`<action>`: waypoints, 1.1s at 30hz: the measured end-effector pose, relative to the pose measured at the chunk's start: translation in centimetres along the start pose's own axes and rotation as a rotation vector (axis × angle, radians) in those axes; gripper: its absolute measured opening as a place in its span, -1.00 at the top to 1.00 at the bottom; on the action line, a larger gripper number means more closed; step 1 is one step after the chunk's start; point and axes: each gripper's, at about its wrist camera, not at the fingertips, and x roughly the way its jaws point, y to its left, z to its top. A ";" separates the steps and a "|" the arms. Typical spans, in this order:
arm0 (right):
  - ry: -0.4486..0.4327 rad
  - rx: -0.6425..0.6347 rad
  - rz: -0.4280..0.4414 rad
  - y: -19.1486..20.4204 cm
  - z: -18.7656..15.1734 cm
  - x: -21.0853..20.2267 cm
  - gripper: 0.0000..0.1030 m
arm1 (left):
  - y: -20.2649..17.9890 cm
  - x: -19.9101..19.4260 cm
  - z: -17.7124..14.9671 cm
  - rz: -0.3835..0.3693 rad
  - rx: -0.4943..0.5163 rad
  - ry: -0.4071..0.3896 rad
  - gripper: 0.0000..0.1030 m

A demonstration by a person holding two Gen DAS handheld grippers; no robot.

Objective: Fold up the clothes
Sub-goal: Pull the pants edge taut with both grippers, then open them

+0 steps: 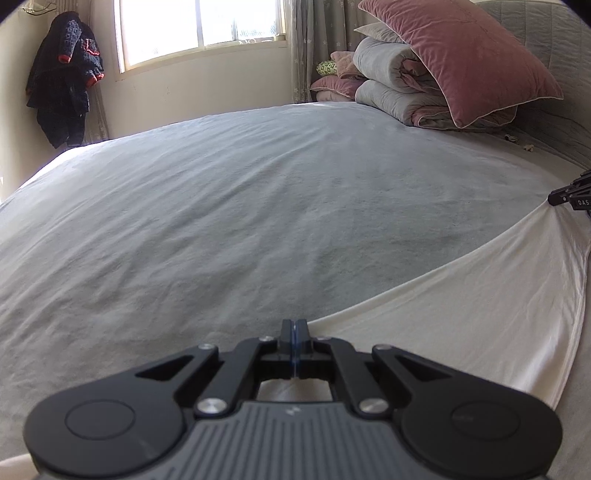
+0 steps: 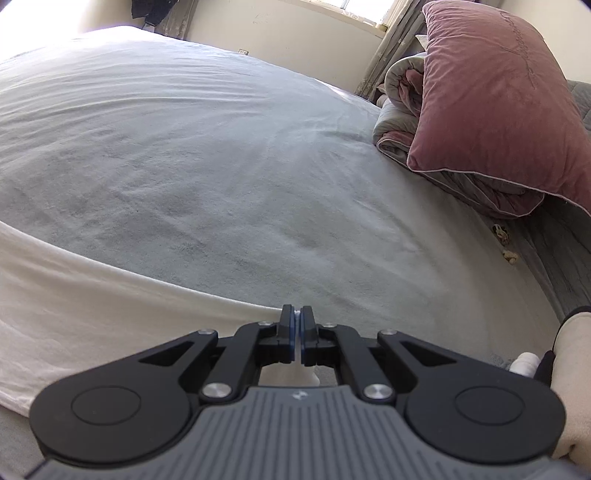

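Cloth (image 1: 461, 295), white, lies on the near part of the bed (image 1: 258, 203), stretched between both grippers so its far edge runs taut in a shallow curve across the grey sheet. Left gripper (image 1: 294, 326) is clamped on the cloth's left corner: jaws together, fabric running off to the right from the tips, more white visible under the linkage. Right gripper (image 2: 296, 314) is clamped on the opposite corner, a sliver of white pinched between the blue pads (image 2: 291, 332), fabric spreading away to the left. In the left wrist view the right gripper's tip (image 1: 570, 194) shows at the right edge, with the cloth pulled to a point at it. Cloth looks smooth, with a few light creases near the right end. Pink pillow (image 1: 461, 59) leans on a folded duvet (image 1: 391, 81) at the head of the bed, well apart from the cloth. Dark clothes (image 1: 64, 77) hang in the far corner beside the window (image 1: 199, 26). A pale sleeve (image 2: 570, 387) shows at the right edge of the right wrist view.
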 end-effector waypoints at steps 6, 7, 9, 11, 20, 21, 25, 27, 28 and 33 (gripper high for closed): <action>0.019 0.005 -0.042 1.6 -0.9 2.3 0.93 | -0.6 0.4 -0.2 0.030 0.026 -0.003 0.99; 0.017 0.013 -0.047 1.6 -0.9 2.3 0.92 | -0.8 0.3 -0.2 0.037 0.038 -0.002 0.99; 0.017 0.028 -0.055 1.6 -0.8 2.1 0.77 | -1.2 0.2 -0.1 0.053 0.067 0.005 0.96; 0.021 0.046 -0.067 1.5 -0.7 1.6 0.60 | -1.1 0.0 0.3 0.049 0.054 0.013 0.87; 0.047 0.145 0.009 0.4 -2.0 -2.2 0.22 | 2.4 -3.5 0.5 0.063 -0.049 0.013 0.38; 0.048 0.138 0.017 0.7 -2.1 -2.6 0.22 | 3.0 -3.9 0.4 0.070 -0.054 0.017 0.37; 0.046 0.149 0.076 1.5 -1.9 -3.7 0.22 | 5.5 -5.1 -0.8 0.118 -0.069 0.039 0.32; 0.041 0.157 0.105 2.3 -1.5 -4.1 0.22 | 6.8 -5.6 -1.5 0.139 -0.079 0.051 0.30; 0.039 0.158 0.119 2.8 -1.2 -4.3 0.22 | 7.5 -5.8 -2.0 0.151 -0.085 0.057 0.30; 0.024 0.131 0.190 5.9 0.7 -4.9 0.22 | 11.0 -6.8 -3.9 0.197 -0.137 0.075 0.28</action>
